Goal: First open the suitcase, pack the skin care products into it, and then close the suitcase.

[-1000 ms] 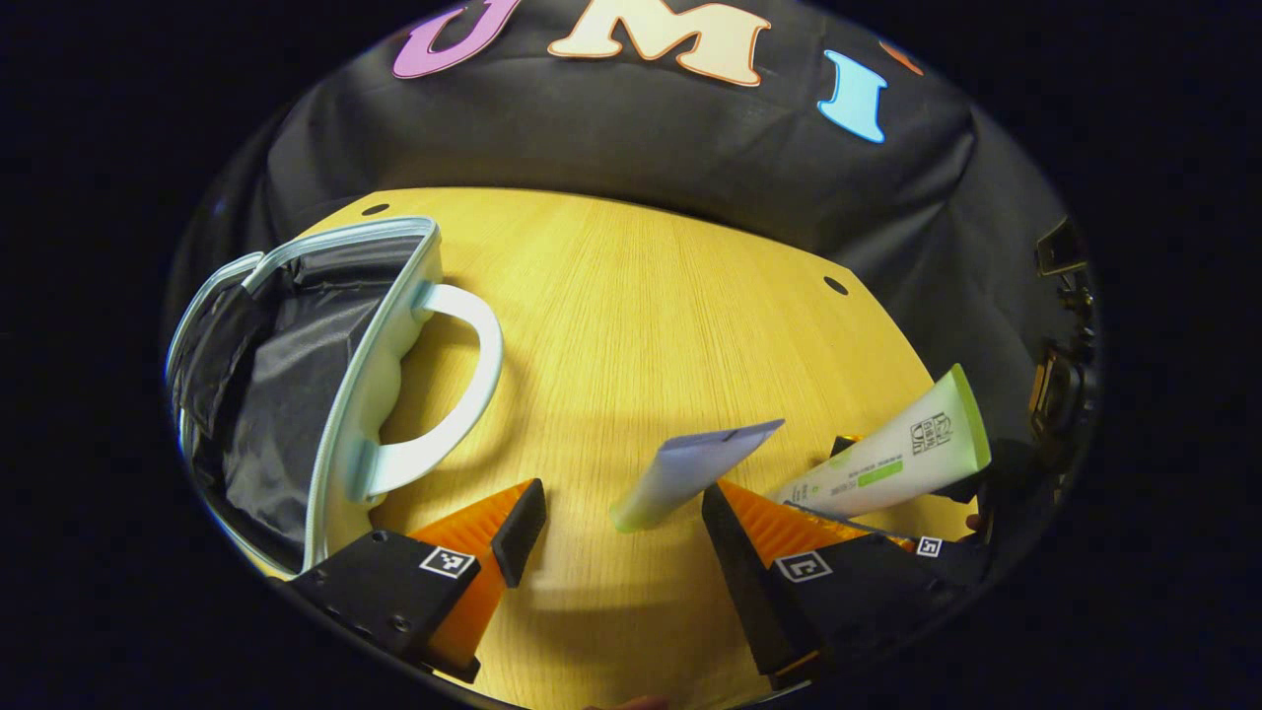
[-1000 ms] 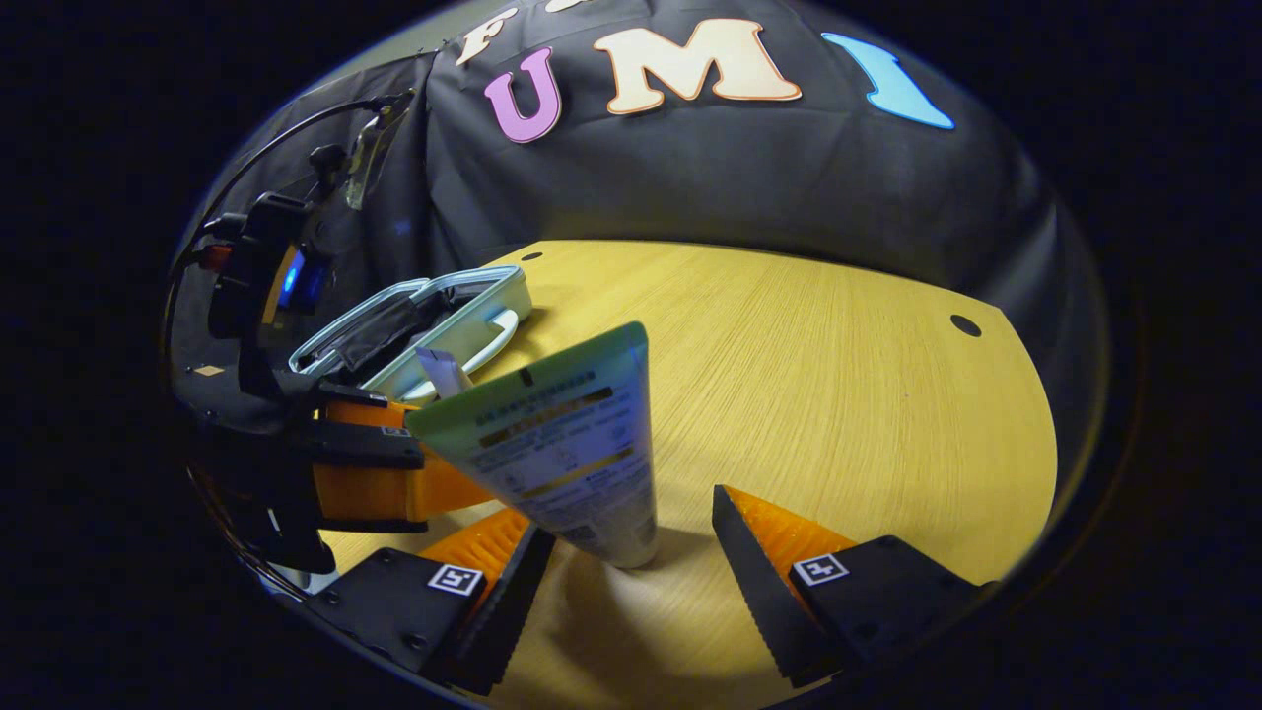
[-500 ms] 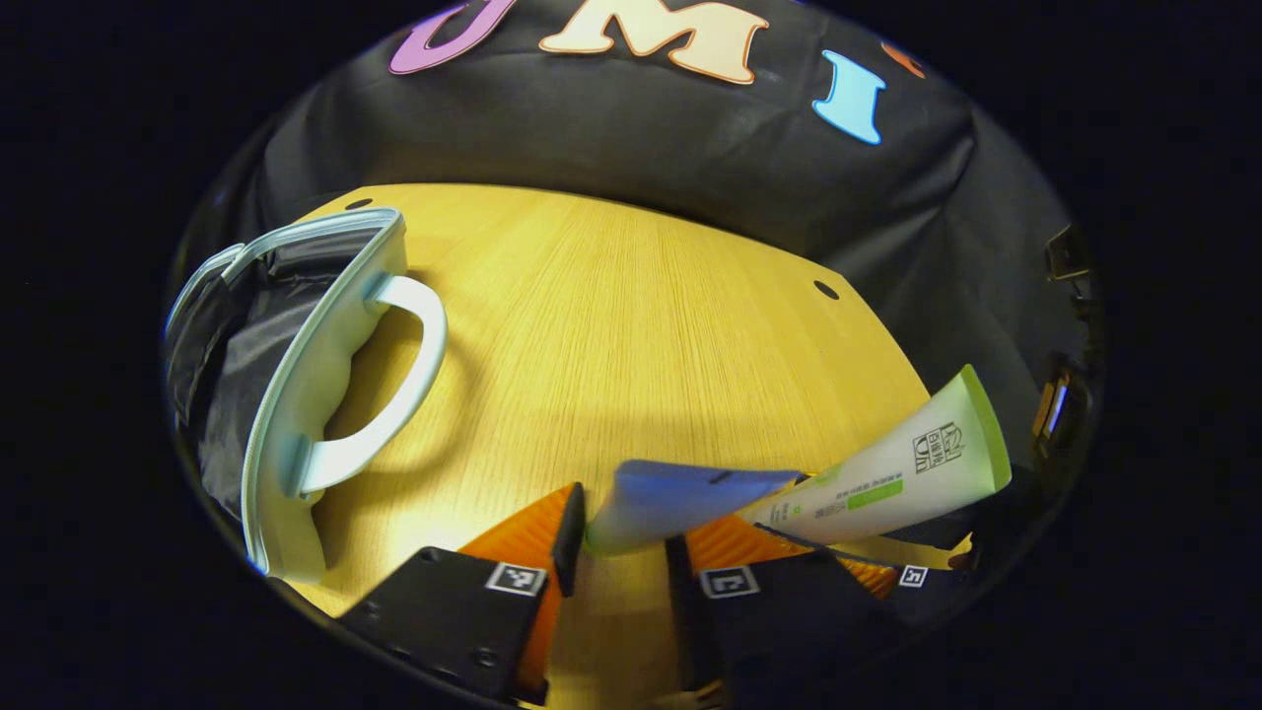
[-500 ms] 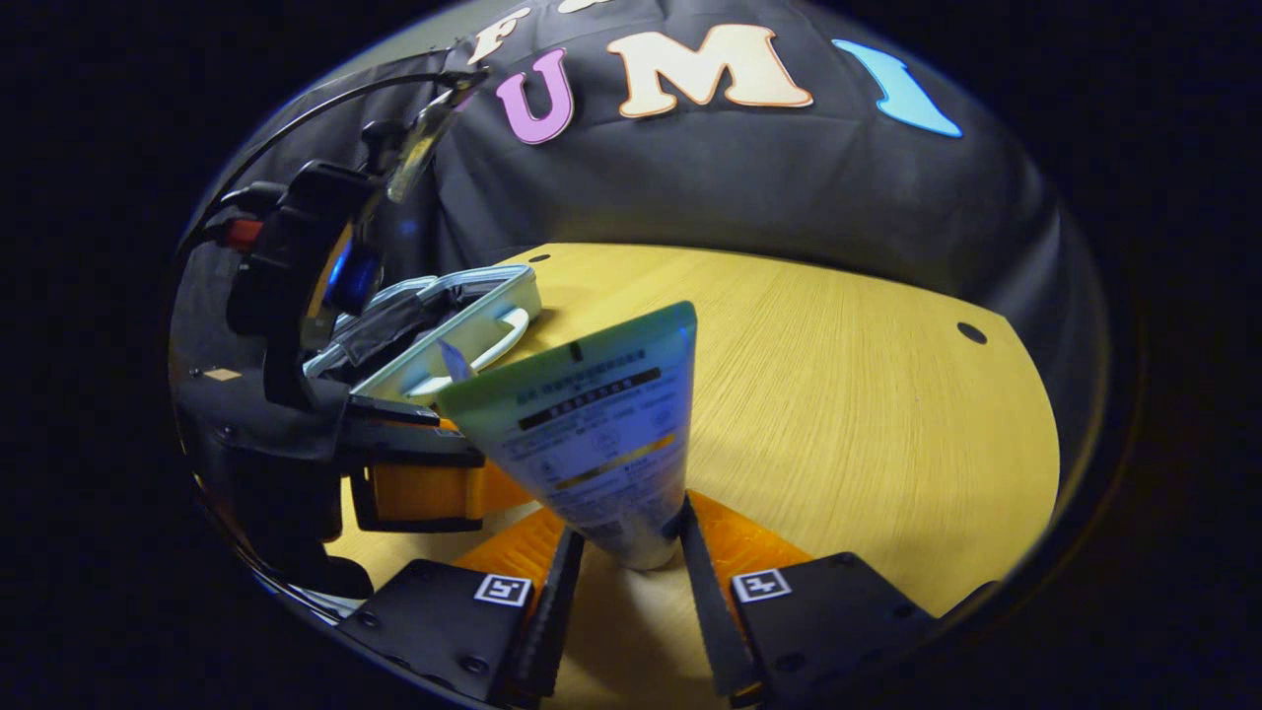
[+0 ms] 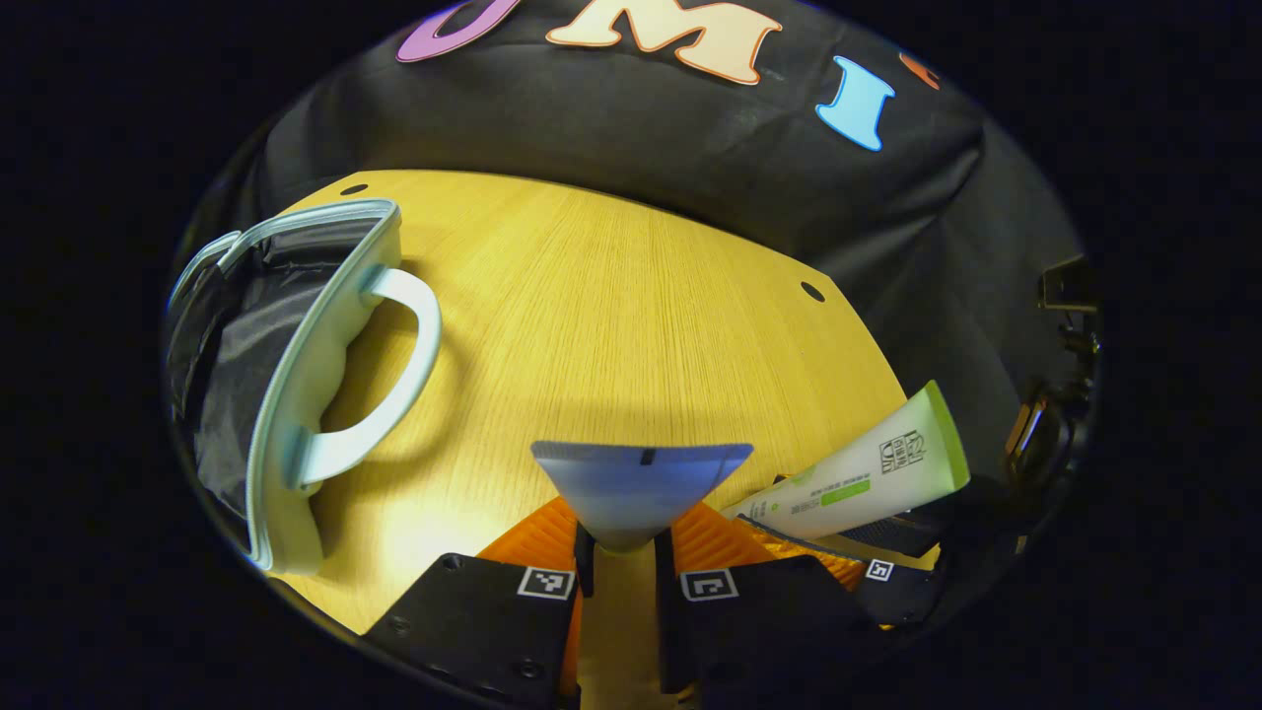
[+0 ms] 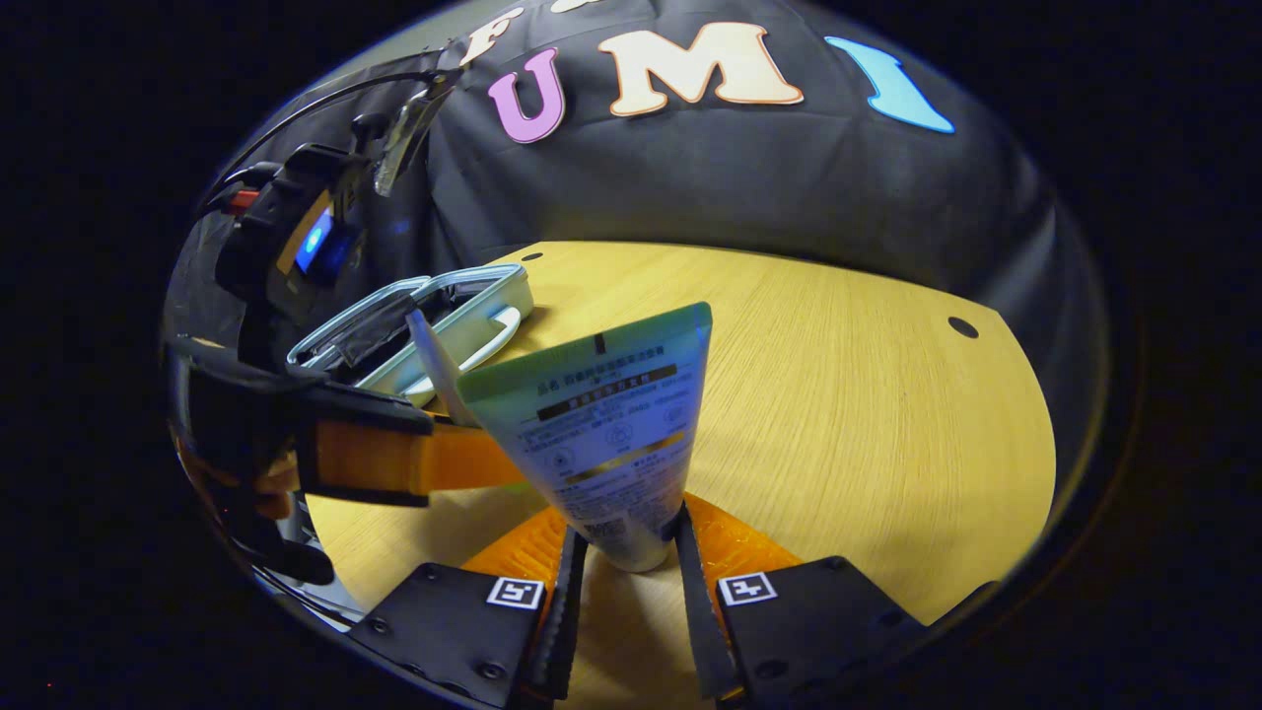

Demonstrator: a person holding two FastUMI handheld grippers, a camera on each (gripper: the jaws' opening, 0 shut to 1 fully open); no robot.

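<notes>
In the left gripper view my left gripper (image 5: 618,562) is shut on a pale blue tube (image 5: 639,488), held upright with its flat crimped end on top. The light blue suitcase (image 5: 296,355) lies open at the left, dark lining and handle showing. To the right a white and green tube (image 5: 858,480) sits in the other gripper. In the right gripper view my right gripper (image 6: 626,577) is shut on that white and green tube (image 6: 601,434), cap down. The left gripper (image 6: 394,459) stands just left of it with the blue tube (image 6: 434,365). The suitcase (image 6: 434,325) lies behind.
The wooden table (image 5: 611,316) stretches between the suitcase and the black cloth wall, with small dark holes near its far edge (image 5: 812,292). A hand (image 6: 271,483) holds the left gripper at the left of the right gripper view.
Both grippers went from open to shut, each on its tube. The blue tube, earlier tilted on the table, now stands upright in the left gripper. The white and green tube stands straighter.
</notes>
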